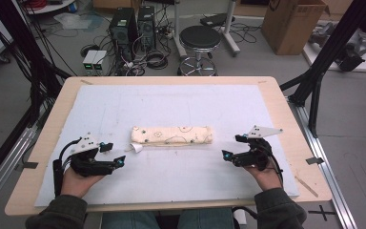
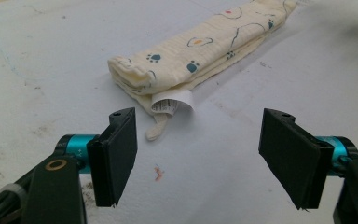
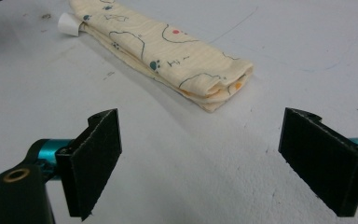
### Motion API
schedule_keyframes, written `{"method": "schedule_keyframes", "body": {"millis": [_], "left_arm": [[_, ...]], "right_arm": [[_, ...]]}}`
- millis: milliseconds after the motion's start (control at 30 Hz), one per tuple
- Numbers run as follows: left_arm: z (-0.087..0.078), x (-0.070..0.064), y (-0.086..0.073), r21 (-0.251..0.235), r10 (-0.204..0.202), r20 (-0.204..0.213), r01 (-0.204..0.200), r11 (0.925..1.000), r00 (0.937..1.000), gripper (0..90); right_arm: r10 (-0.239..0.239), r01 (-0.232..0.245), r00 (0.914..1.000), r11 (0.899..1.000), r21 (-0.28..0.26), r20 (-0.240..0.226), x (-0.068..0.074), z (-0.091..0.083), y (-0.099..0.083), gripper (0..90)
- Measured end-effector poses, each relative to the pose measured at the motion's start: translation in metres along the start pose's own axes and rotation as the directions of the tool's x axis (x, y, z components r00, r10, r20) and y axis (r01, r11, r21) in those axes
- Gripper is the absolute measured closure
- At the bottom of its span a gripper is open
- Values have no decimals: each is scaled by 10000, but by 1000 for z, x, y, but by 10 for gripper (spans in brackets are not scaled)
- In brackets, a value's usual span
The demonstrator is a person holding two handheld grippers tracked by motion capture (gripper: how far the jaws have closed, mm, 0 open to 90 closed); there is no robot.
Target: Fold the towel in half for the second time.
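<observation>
Two grippers sit low on the white mat [image 1: 171, 176], one at each end of a folded cream cloth [image 1: 172, 135] that lies across the middle of the high view. The left gripper [image 1: 113, 153] is at lower left of that frame, near the cloth's left end but apart from it; its jaws stand wide open with nothing between them. The right gripper [image 1: 234, 146] is at lower right, just off the cloth's right end, its jaws likewise spread wide and holding nothing. A hand grips each tool from the bottom edge of the frame, in dark green sleeves.

From the left gripper view, the left gripper [image 2: 198, 158] has its black pads at lower left and lower right of the frame, and the cloth [image 2: 200, 51] runs from centre toward the upper right, printed with blue paw marks and thin outlines. A white care label [image 2: 172, 102] curls out from the near end of the cloth, with a small cream loop [image 2: 156, 130] lying on the mat below it.

From the right gripper view, the right gripper [image 3: 200, 163] is open across the lower frame, and the cloth [image 3: 163, 51] stretches from upper left toward the centre, its folded layers showing at the near end. The label [image 3: 69, 24] shows at the far end, upper left
</observation>
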State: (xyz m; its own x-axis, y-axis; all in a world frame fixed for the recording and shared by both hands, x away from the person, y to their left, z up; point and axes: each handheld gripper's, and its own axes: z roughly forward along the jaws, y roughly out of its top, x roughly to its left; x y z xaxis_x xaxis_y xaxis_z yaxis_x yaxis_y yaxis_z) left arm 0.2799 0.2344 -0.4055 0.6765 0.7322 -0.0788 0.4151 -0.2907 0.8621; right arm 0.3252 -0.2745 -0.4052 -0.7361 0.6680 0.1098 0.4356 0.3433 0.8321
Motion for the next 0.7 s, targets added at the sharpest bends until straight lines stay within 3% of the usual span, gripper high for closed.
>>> {"method": "schedule_keyframes", "body": {"millis": [700], "left_arm": [[-16,-7,-17,19,-5,-322,6,10000,9995,256]], "right_arm": [[151,-150,9995,9999,-52,262,5,-16,-25,125]]}}
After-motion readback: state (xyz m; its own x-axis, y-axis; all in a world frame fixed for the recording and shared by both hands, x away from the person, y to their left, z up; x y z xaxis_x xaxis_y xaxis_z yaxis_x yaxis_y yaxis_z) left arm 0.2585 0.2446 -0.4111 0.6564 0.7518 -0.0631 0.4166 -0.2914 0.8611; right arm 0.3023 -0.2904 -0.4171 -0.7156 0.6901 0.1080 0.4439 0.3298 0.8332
